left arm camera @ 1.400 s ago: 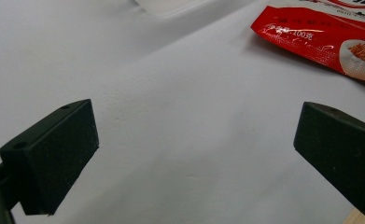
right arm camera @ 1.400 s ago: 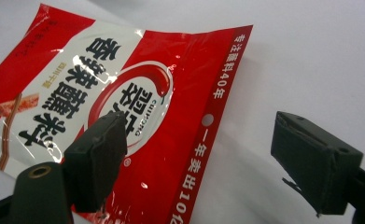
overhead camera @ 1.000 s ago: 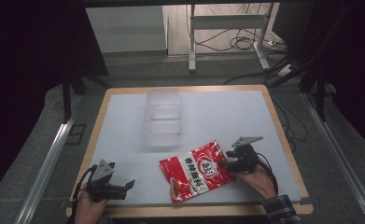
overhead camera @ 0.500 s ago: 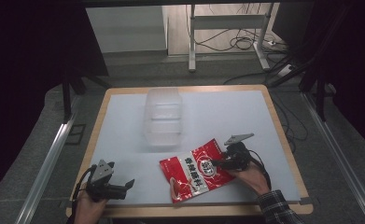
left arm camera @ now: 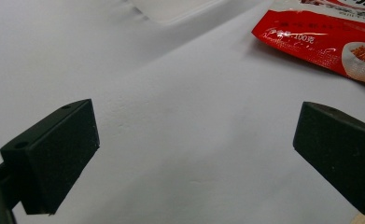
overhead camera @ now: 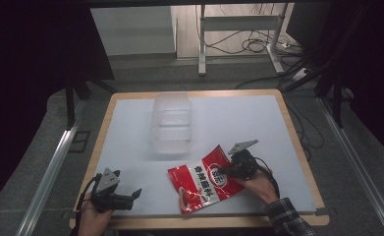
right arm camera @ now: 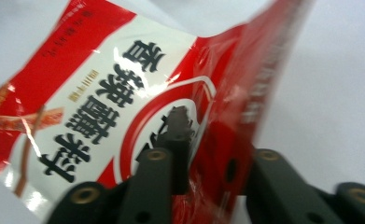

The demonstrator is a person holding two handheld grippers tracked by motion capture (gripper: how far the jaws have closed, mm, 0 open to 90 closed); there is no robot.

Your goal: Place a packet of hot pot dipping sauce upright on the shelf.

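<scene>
Since the earlier high view, the right claw has slid in from the packet's right edge onto its printed face, and its jaws have just been closing with the packet's edge between them. That red and white packet lies on the near middle of the white surface, slightly rumpled, its right side lifted a little where the claw pinches it. In the right gripper view the packet stands close to the lens and partly blurred; the two black jaws are drawn narrow on a fold of it, and the pads themselves are mostly hidden behind the foil. Beyond the packet, toward the far side, a clear plastic box sits on the surface, its walls hard to make out against the white. The left claw rests at the near left corner, well apart from the packet, jaws spread wide with nothing in them. In the left gripper view only a corner of the packet shows, cut off by the frame.
</scene>
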